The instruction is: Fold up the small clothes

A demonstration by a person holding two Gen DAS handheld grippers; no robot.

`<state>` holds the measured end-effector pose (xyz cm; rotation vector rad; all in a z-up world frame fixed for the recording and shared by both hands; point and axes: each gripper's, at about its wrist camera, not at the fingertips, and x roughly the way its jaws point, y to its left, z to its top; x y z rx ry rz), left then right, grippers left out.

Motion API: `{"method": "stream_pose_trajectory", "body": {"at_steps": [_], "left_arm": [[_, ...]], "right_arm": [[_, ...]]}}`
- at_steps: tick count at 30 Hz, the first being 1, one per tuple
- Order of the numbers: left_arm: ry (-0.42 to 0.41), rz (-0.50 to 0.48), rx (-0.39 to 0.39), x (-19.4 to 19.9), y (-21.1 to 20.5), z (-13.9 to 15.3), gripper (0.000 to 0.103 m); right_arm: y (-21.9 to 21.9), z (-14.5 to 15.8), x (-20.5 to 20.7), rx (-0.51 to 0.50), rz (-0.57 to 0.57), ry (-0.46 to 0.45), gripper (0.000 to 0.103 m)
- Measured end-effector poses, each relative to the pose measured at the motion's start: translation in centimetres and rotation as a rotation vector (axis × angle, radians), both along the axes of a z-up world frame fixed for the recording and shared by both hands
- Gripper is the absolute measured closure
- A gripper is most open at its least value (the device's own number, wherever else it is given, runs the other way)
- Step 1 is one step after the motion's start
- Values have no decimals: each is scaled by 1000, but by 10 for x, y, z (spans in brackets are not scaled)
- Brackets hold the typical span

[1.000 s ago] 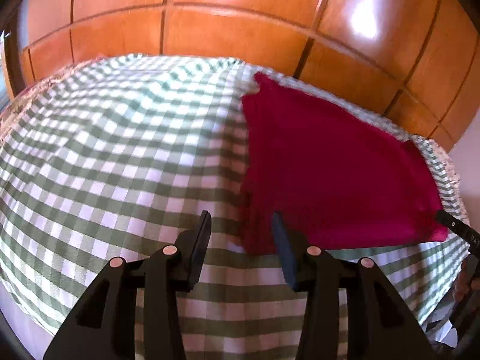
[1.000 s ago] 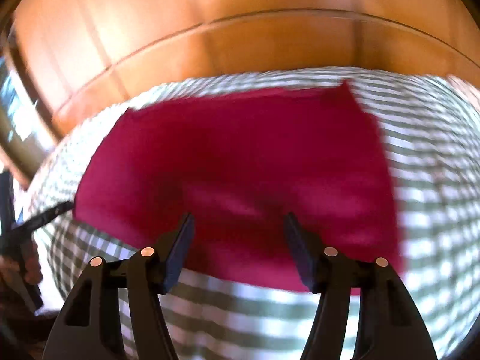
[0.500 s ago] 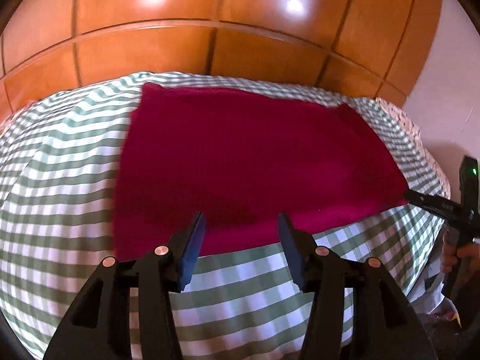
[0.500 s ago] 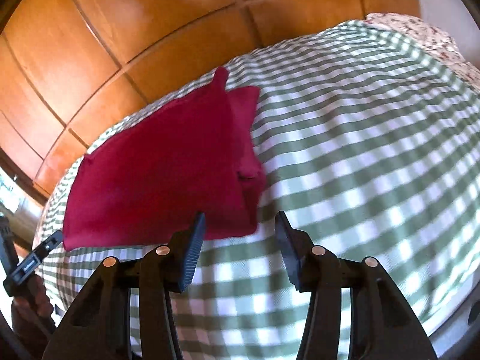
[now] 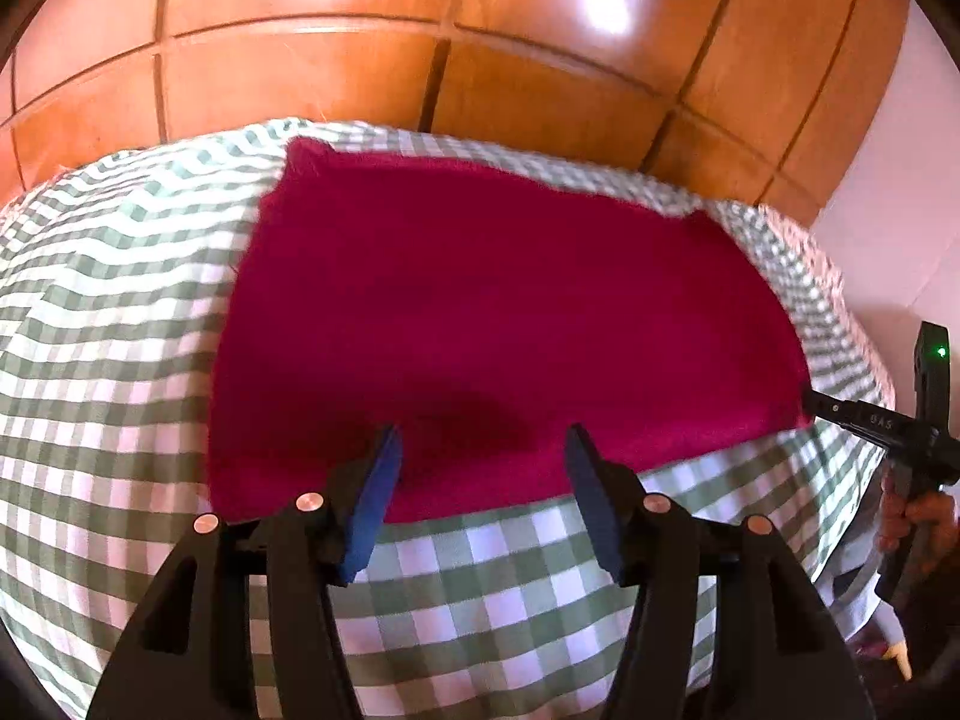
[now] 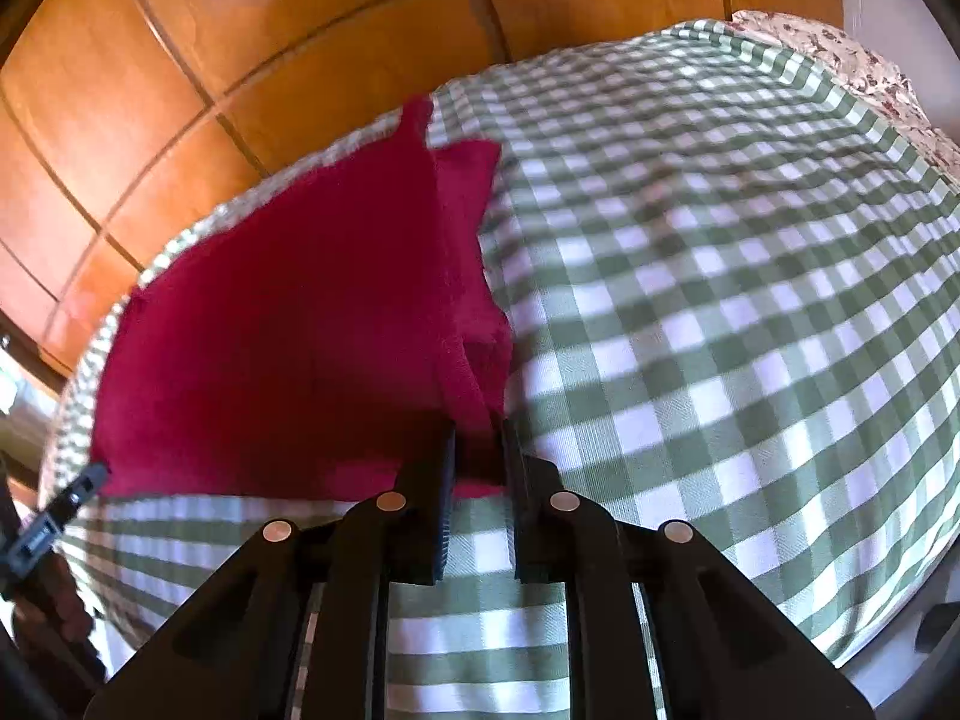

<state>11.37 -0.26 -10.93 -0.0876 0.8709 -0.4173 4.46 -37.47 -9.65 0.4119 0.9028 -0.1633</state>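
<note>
Checked bedcover [image 5: 120,324] on the left lies bare, with the red garment [image 5: 492,312] spread flat beside it, toward the middle of the bed, wooden panelling [image 5: 300,60] behind. In the left wrist view the garment's long axis runs across the frame, left to right, with its near edge just ahead of the left gripper [image 5: 483,450]. That gripper's jaws are opening, roughly half apart; the near hem shows between the tips, but the pads do not press on it and nothing is held. It stands at about the middle of the near edge.

Further right, the right gripper [image 6: 478,435] is at the garment's near right corner. Its jaws are closing and are nearly together, with red cloth pinched between the pads. In the right wrist view a folded layer [image 6: 468,228] lies along that right edge.

Judgement: the right hand has its corner; the left hand does not. The near left corner lies off to the left of the left gripper, along the hem. A two-handed fold would require the left gripper to shift sideways to that corner and close before any lift.
</note>
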Motion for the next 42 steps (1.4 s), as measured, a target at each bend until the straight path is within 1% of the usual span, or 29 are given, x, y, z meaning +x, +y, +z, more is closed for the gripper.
{"method": "stream_pose_trajectory", "body": {"at_steps": [1,2,3,4,5,7,9,11,12,13,14,15,16,17,19,21,23,24,27,28,30,32,34,37,38,39,40,41,42], "left_arm": [[-6,12,-4,2,1,3,47],[-9,21,-10,5,3,4,47],[-11,26,-15,7,5,6,47],[-13,30,-15,8,6,6,47],[-18,38,-12,9,6,6,47],[-26,50,-8,11,8,7,47],[-29,59,0,12,11,8,47],[-32,67,10,14,12,8,47],[-31,70,13,16,15,8,46],[-27,78,15,19,16,7,46],[-23,86,14,21,18,6,46],[-18,91,13,23,19,4,45],[-11,97,18,26,21,2,45],[-3,103,28,29,21,-1,44],[24,118,51,35,23,-9,44],[43,126,50,41,25,-13,46],[24,141,28,46,31,-5,46],[12,155,14,48,35,0,46],[-16,235,-15,72,56,19,47],[-17,255,-20,80,61,22,47],[-11,289,-63,104,74,26,47],[24,316,-94,127,81,24,47],[55,311,-134,149,83,21,47],[100,321,-136,181,77,11,47],[115,317,-136,191,73,7,50],[133,312,-126,199,68,3,71],[144,294,-102,206,61,1,86],[137,290,-57,212,52,1,97],[98,308,3,214,45,2,97]], "right_arm": [[1,8,5,-8,-1,-23,86],[2,15,11,-18,-8,-43,78],[2,20,18,-30,-16,-58,52],[3,26,28,-51,-25,-80,43],[5,32,42,-75,-24,-100,43],[5,37,65,-87,-14,-110,43],[4,36,98,-101,-19,-92,43],[-1,32,122,-112,-45,-62,47],[-7,27,138,-92,-56,-43,51],[-11,22,148,-67,-57,-28,51],[-15,12,162,-14,-35,4,53],[-16,4,170,12,-17,32,74],[-15,0,175,10,-8,57,90],[-14,0,177,-10,-1,58,94],[-15,7,172,-46,-22,18,95],[-18,-3,173,-89,-60,45,95],[-12,-15,176,-136,-53,65,95],[-8,-17,175,-166,-54,46,95],[-4,-19,172,-204,-62,12,93],[-3,-20,171,-209,-63,6,93],[-4,-20,169,-211,-63,-4,93],[-5,-21,168,-202,-66,-14,93],[-7,-22,169,-196,-66,-20,93],[-8,-22,168,-182,-68,-31,93],[-8,-22,168,-175,-69,-34,93],[-10,-23,167,-165,-69,-38,93],[-11,-24,167,-158,-69,-41,93],[-12,-24,167,-153,-70,-44,93],[-12,-24,166,-149,-71,-48,93]]}}
